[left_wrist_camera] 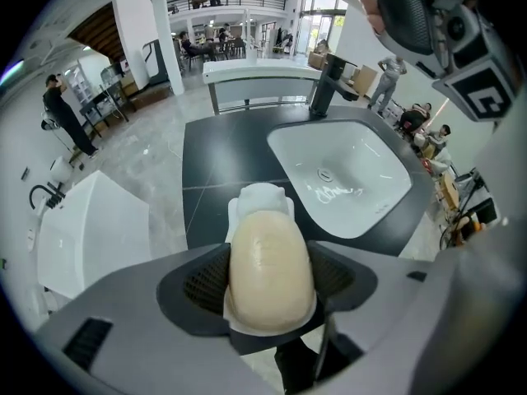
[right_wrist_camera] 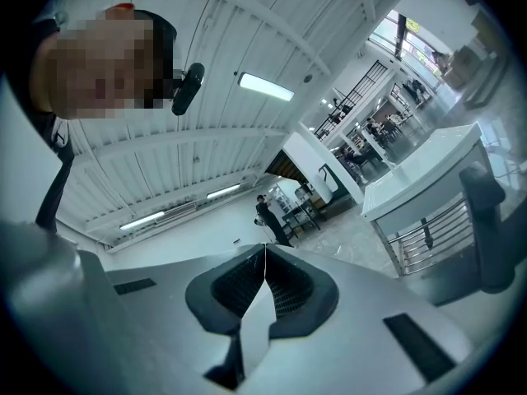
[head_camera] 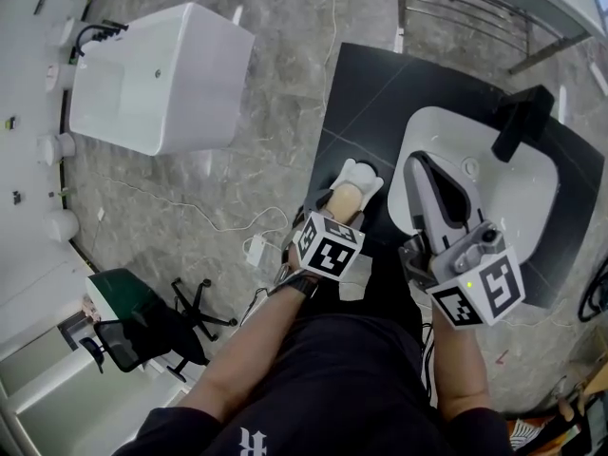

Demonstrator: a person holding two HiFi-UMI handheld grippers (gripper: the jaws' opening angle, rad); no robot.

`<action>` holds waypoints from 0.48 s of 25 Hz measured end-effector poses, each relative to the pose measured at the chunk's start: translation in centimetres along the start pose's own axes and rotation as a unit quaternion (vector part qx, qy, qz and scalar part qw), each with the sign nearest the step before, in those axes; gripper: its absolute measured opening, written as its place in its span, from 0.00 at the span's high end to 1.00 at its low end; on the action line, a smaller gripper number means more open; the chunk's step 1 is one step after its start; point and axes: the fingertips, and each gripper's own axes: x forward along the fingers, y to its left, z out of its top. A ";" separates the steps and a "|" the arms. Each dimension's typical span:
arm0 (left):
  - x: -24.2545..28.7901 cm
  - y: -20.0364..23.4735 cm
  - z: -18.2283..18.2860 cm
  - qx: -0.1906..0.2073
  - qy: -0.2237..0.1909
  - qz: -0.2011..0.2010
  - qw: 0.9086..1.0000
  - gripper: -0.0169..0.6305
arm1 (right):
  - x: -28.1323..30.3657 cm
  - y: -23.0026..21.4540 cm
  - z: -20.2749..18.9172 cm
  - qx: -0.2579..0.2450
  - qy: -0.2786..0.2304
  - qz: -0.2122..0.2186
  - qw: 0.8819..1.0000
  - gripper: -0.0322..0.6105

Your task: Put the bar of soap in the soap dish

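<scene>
A cream oval bar of soap sits between the jaws of my left gripper, which is shut on its sides. Directly under and beyond the soap is the white soap dish; its rim shows around the bar. I cannot tell whether the soap rests in it. In the head view the soap and the dish lie on the dark counter, left of the basin, with my left gripper on them. My right gripper is shut and empty, held over the basin's near edge; it points up at the ceiling.
A white basin with a black tap fills the counter's right side. A white bathtub stands on the floor to the left, a towel rail behind. The right gripper shows at the upper right of the left gripper view.
</scene>
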 end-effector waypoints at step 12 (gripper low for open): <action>0.3 0.4 0.0 0.000 0.002 -0.009 1.000 0.52 | 0.0 0.0 -0.1 0.002 0.002 0.004 1.000 0.94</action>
